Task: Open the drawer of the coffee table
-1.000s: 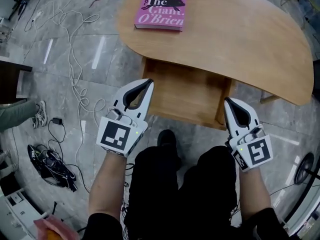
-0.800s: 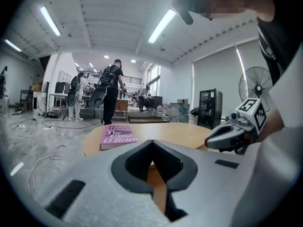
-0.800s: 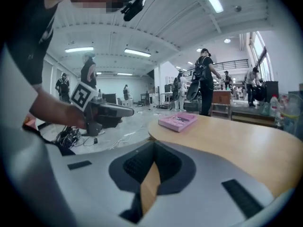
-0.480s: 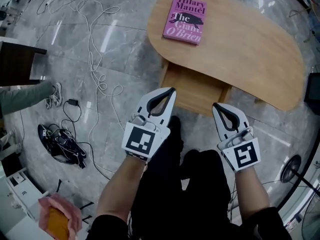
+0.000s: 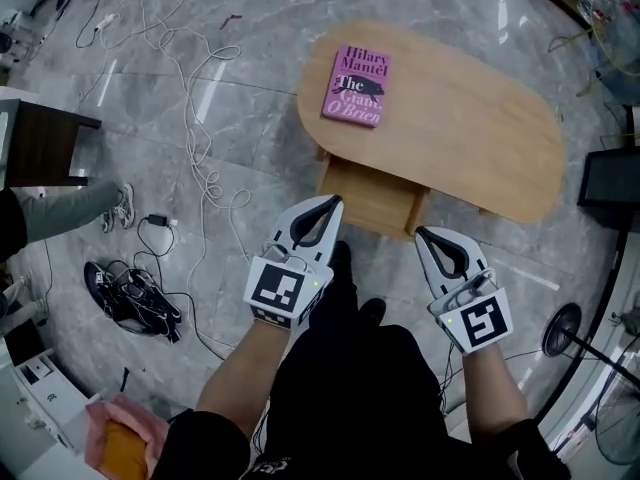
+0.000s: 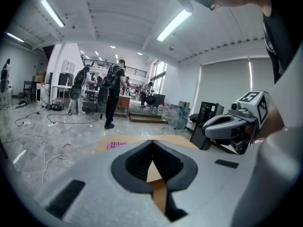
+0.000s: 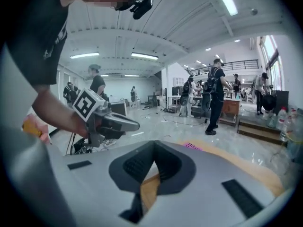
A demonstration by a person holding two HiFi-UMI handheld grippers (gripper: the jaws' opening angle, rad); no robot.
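Looking down through the head view, the drawer (image 5: 372, 196) juts out from under the near edge of the oval wooden surface (image 5: 470, 138) of the coffee table, on the side toward the person's legs, so the opening looks done. A pink Hilary Mantel book (image 5: 356, 86) lies flat at the left end of that surface, apart from the drawer and not in its way. The left hand-held gripper (image 5: 334, 204) and the right hand-held gripper (image 5: 421, 234) are held out before the body with their tips toward the drawer front. Neither touches it, which probably means no pull is needed now. Loose cables (image 5: 195, 108) trail over the marble floor to the left.

The left gripper view shows its jaws pressed together at the tips with nothing pinched. Only wood in the distance shows through the gap behind the pads. The other hand-held gripper hangs beside it at the right.

The right gripper view shows the same: jaws together and empty. The tabletop and the pink book lie beyond them, and the left hand-held gripper is level alongside.
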